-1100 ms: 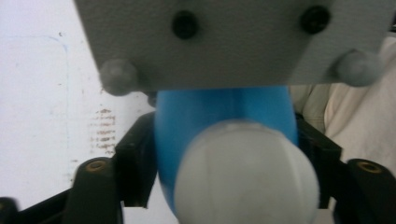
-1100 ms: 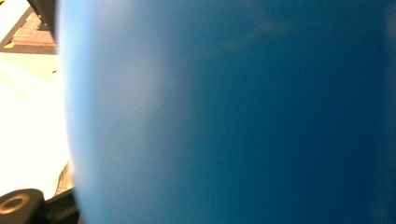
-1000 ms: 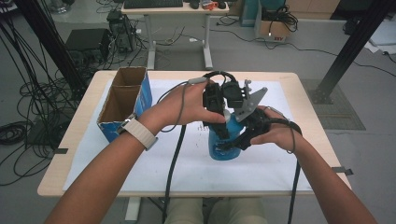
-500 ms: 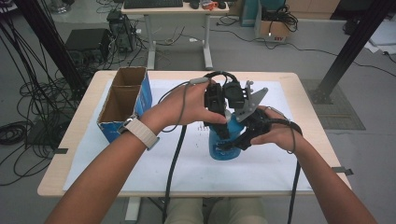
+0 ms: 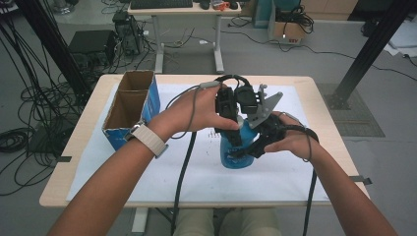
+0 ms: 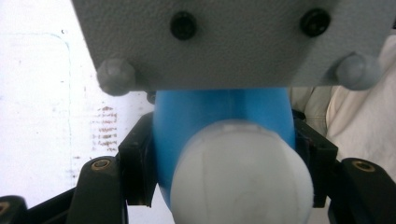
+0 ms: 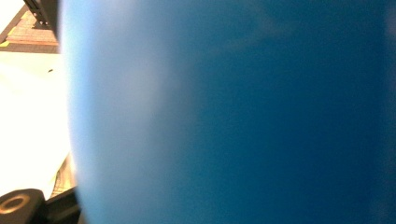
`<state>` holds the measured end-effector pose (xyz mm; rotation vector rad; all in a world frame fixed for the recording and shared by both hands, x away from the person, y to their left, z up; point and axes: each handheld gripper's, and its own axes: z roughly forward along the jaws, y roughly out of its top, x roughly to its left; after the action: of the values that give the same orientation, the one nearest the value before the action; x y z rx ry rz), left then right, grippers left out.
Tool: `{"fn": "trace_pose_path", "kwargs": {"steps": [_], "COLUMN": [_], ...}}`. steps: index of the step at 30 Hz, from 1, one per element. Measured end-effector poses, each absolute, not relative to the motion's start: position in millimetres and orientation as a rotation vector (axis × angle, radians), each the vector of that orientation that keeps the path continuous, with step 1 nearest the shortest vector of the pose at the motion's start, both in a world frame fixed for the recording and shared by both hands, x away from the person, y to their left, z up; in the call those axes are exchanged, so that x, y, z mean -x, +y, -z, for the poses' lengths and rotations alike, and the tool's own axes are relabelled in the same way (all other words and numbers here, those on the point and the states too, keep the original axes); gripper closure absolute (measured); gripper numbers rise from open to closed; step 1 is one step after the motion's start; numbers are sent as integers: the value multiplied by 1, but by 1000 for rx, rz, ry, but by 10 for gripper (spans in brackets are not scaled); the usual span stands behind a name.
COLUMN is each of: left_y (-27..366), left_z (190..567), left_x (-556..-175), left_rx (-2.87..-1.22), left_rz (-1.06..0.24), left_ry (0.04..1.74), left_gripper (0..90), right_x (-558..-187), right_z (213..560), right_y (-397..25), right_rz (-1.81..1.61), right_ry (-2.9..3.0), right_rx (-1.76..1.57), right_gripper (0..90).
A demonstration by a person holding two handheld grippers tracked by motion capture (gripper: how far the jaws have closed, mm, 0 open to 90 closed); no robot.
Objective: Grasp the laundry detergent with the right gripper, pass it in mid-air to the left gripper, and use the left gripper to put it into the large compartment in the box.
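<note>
The left gripper (image 5: 235, 129) is black, with brass screws on its jaws and a black cable. The right gripper (image 5: 255, 147) carries a grey three-cornered plate with black screws above the blue bottle (image 5: 235, 156). The person wears a pale watch strap (image 5: 146, 139).

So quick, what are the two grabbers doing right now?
Left gripper: shut on the blue bottle's white cap.
Right gripper: against the bottle, cannot tell.
</note>
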<state>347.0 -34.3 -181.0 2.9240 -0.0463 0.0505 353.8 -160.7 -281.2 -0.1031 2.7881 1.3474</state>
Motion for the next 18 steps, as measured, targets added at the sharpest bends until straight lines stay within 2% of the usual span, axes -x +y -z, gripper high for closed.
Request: {"fn": "trace_pose_path", "kwargs": {"steps": [18], "left_y": [-37], "left_z": [179], "left_x": [-346], "left_rx": [-2932], "left_rz": [-58], "left_ry": [-60], "left_gripper": [374], "right_x": [-352], "right_z": [278], "right_y": [-163], "right_rz": [-1315], "right_ry": [2809], "right_rx": [92], "right_gripper": [432]}}
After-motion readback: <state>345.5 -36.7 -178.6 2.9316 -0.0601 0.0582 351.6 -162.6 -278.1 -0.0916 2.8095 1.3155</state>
